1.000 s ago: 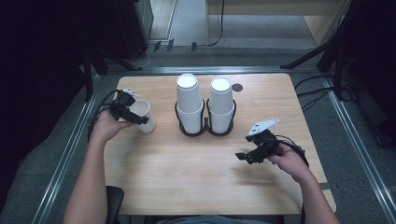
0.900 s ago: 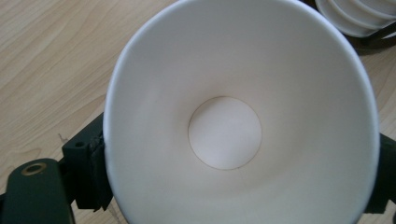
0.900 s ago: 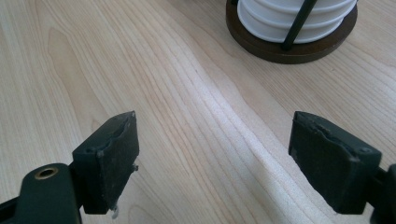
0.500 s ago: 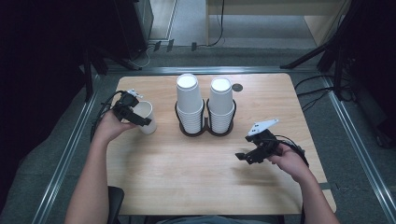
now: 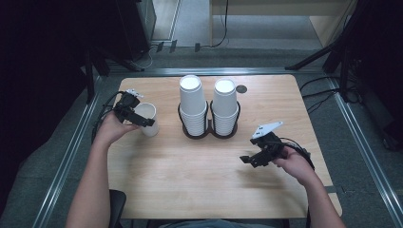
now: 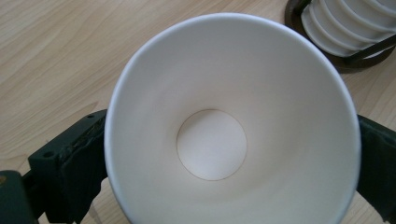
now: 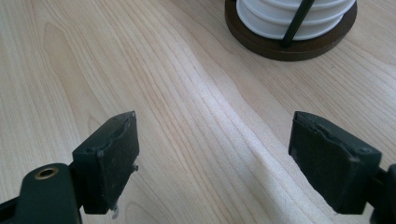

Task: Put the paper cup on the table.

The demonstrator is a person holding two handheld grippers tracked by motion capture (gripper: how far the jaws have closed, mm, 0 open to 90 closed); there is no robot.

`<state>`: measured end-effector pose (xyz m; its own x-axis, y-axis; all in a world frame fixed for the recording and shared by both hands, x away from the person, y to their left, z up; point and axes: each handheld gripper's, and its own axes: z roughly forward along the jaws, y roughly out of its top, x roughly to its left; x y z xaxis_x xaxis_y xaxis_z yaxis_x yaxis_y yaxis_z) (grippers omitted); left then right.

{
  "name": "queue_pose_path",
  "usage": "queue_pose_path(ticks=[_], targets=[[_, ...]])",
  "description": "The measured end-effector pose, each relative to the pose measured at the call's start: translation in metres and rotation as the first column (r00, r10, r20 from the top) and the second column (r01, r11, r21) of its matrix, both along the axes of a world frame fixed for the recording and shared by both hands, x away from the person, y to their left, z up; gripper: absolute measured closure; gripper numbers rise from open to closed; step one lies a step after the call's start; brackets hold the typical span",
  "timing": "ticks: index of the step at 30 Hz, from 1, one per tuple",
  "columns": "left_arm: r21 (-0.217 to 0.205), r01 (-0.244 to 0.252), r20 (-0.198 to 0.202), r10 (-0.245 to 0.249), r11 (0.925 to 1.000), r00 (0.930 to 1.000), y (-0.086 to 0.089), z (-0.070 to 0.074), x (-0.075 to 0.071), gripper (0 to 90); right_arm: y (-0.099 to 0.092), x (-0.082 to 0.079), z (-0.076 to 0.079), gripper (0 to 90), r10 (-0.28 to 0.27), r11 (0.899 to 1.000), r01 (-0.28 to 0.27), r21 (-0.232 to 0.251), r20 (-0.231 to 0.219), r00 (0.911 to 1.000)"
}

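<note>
A: Where is the paper cup (image 5: 148,118) right now?

B: Upright on the left part of the table (image 5: 199,190), mouth up and empty, just left of the two cup stacks (image 5: 209,107) in their dark holder (image 5: 210,134). The left gripper (image 5: 142,121) sits around it; in the left gripper view one black jaw stands at each side of the cup (image 6: 229,126).

A: Clamped on it?

B: I'd say not. The jaws have just been opening, with the cup between them, and the rim looks round, not squeezed. Whether the pads touch the wall at all, I cannot tell.

A: And the other hand?

B: The right gripper (image 5: 247,159) hovers over bare wood on the near right, well apart from the cup, its jaws spread with nothing between them. The holder's base (image 7: 289,32) lies beyond them.

A: What could go wrong from here?

B: The cup is light and empty. If the left gripper pulls away sideways or tilted, a jaw could catch the rim and tip it, or drag it toward the holder. A straight withdrawal should avoid that.
</note>
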<state>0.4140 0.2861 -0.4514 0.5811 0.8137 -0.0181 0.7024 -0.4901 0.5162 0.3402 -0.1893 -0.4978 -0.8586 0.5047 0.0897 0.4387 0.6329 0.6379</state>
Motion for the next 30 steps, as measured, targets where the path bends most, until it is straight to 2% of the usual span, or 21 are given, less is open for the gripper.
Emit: queue_pose_path(ticks=[3, 9, 12, 18, 22, 30], targets=[[-0.041, -0.001, 0.011, 0.001, 0.9991, 0.9999, 0.002, 0.007, -0.002, 0.0, 0.0, 0.0, 0.0, 16.4, 0.006, 1.0, -0.006, -0.008, 0.004, 1.0], [-0.06, -0.018, 0.035, 0.02, 0.998, 0.9992, 0.004, 0.016, -0.006, 0.0, 0.0, -0.001, 0.0, 16.4, 0.006, 1.0, -0.006, -0.009, 0.004, 1.0], [-0.082, -0.022, 0.031, 0.025, 0.9964, 0.9992, 0.007, 0.019, -0.007, 0.0, 0.0, -0.002, 0.001, 16.4, 0.008, 1.0, -0.008, -0.01, 0.009, 0.9999], [-0.1, -0.036, 0.045, 0.04, 0.9943, 0.9982, 0.01, 0.026, -0.011, 0.0, -0.002, -0.003, 0.002, 16.4, 0.007, 1.0, -0.007, -0.015, 0.017, 0.9998], [-0.095, -0.041, 0.059, 0.047, 0.9946, 0.9972, 0.01, 0.032, -0.014, 0.0, -0.002, -0.002, 0.002, 16.4, 0.009, 1.0, -0.008, -0.018, 0.017, 0.9998], [-0.118, -0.03, 0.063, 0.037, 0.9926, 0.9973, 0.006, 0.043, -0.021, 0.0, -0.001, -0.001, 0.003, 16.4, 0.019, 1.0, -0.019, -0.014, 0.021, 0.9996]])
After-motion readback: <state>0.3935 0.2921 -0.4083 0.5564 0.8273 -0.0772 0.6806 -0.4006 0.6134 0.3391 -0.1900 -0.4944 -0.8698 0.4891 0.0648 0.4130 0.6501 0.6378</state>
